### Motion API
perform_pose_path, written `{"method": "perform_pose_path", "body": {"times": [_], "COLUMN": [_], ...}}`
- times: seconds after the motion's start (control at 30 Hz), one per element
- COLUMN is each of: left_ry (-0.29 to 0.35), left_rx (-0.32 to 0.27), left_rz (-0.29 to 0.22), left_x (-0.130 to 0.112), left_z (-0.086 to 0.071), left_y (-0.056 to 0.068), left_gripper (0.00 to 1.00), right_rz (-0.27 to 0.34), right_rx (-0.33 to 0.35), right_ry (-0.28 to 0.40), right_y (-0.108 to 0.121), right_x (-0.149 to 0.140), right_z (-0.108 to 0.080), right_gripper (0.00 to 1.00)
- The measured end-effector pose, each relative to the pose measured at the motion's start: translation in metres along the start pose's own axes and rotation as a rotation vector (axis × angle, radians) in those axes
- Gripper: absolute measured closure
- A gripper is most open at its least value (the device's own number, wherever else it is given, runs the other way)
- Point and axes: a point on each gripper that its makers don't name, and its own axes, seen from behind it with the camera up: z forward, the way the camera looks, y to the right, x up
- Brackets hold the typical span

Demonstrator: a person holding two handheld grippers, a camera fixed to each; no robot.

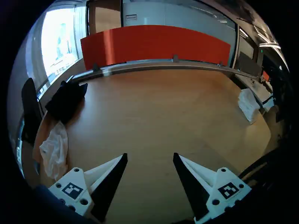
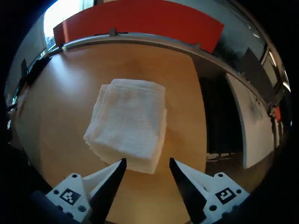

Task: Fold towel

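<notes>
Currently in the left gripper view I see, from the left: a black chair (image 1: 30, 108) at the table's left end, with a crumpled white cloth (image 1: 54, 149) on the corner just beside it. A dark bundle (image 1: 65, 99) sits behind that cloth; bag or garment, I can't tell. An orange divider (image 1: 157, 43) runs along the far edge of the wooden table (image 1: 157, 112). The left gripper (image 1: 150, 158) is over bare wood with its fingers spread wide and nothing between them. At far right the towel (image 1: 248, 104) lies folded near the table's right edge, well apart from the left gripper. In the right gripper view there is bare wood on the left. In the centre the towel (image 2: 129, 123) is a thick white rectangular stack lying flat on the table. The right gripper (image 2: 147, 161) has its jaws apart and is gripping nothing. The towel's near edge sits just ahead of the fingertips, and I can't tell if they touch it. Past the table's right edge is a dark gap, then a white surface (image 2: 254, 127).
</notes>
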Motion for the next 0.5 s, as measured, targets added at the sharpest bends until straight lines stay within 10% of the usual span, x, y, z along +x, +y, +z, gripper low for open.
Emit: {"method": "perform_pose_path", "body": {"times": [0.5], "left_ry": [0.023], "left_rx": [0.012], "left_rz": [-0.027], "left_x": [0.004], "left_z": [-0.007], "left_y": [-0.01], "left_gripper": [0.1], "right_rz": [0.098], "right_rx": [0.011], "right_ry": [0.152], "right_y": [-0.024], "right_x": [0.04], "right_z": [-0.005], "right_gripper": [0.0]}}
